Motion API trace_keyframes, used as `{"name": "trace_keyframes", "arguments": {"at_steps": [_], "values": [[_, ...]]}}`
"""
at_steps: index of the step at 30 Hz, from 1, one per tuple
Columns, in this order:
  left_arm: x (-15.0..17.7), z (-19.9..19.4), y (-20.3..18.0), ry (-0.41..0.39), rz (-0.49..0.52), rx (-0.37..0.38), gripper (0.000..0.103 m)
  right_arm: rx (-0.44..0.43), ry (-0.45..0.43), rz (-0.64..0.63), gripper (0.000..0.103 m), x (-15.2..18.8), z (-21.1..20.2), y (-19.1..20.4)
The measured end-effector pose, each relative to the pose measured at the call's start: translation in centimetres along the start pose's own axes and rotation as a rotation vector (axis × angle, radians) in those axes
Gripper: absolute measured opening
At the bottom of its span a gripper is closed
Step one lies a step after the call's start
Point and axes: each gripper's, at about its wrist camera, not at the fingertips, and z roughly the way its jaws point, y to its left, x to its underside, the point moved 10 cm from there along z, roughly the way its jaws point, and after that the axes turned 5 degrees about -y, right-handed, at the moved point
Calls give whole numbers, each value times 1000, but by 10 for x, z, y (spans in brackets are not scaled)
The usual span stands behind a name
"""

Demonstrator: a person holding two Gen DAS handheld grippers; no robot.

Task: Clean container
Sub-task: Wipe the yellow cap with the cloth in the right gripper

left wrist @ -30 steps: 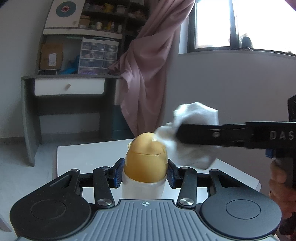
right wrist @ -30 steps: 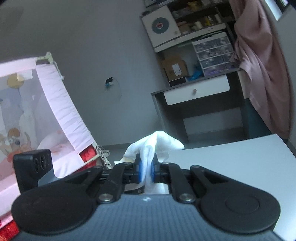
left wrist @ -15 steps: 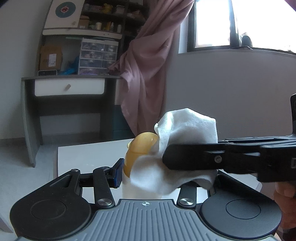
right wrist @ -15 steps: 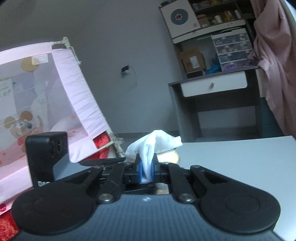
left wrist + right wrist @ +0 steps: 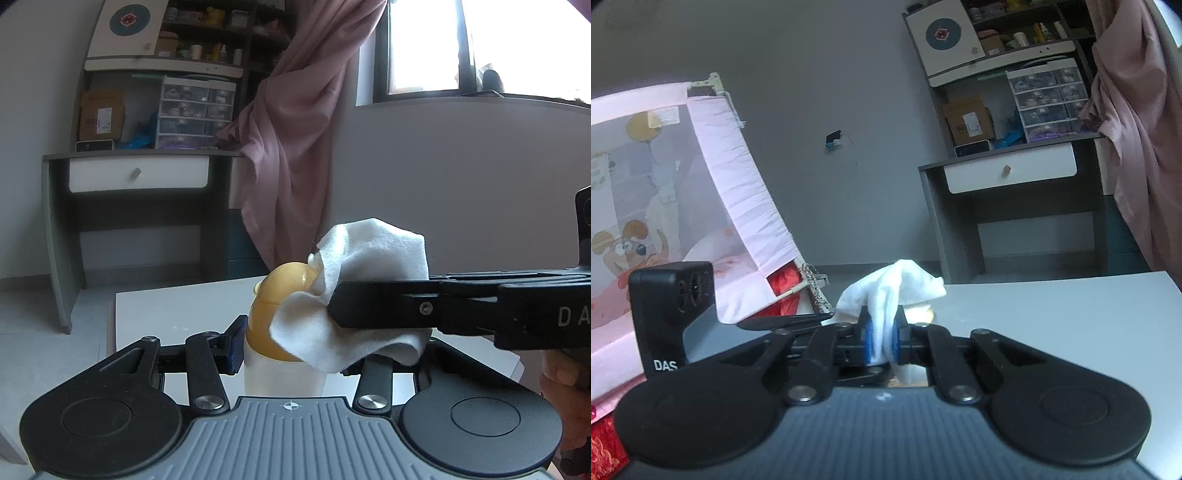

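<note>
A white container with a rounded yellow cap (image 5: 275,306) stands upright between the blue pads of my left gripper (image 5: 282,350), which is shut on its pale body. From the right, my right gripper (image 5: 334,306) reaches in level, shut on a crumpled white cloth (image 5: 369,295) that lies against the cap's right side and covers part of it. In the right wrist view the cloth (image 5: 886,291) is pinched between the blue pads of that gripper (image 5: 882,341), and a bit of the yellow cap (image 5: 923,314) shows behind it. A hand (image 5: 561,373) holds the right gripper's handle.
The white table (image 5: 177,310) lies under the container, with its far edge close behind. The left gripper's black body (image 5: 672,306) stands at the left of the right wrist view. Beyond are a grey desk (image 5: 136,173), a pink curtain (image 5: 295,147) and a pink mesh cot (image 5: 665,184).
The right gripper came down and to the left with the cloth, from beside the cap's top onto its right side, then shifted slightly up and right. The left gripper and container stayed still.
</note>
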Motion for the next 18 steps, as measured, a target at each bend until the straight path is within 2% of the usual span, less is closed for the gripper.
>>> {"name": "trace_keyframes", "arguments": {"at_steps": [9,18], "values": [[0,-1,-4,2,6,7,46,35,-13,19,10,-3,0,-13],[2,-1,-7,3,11,12,46,115,-3,56,10,3,6,-33]]}}
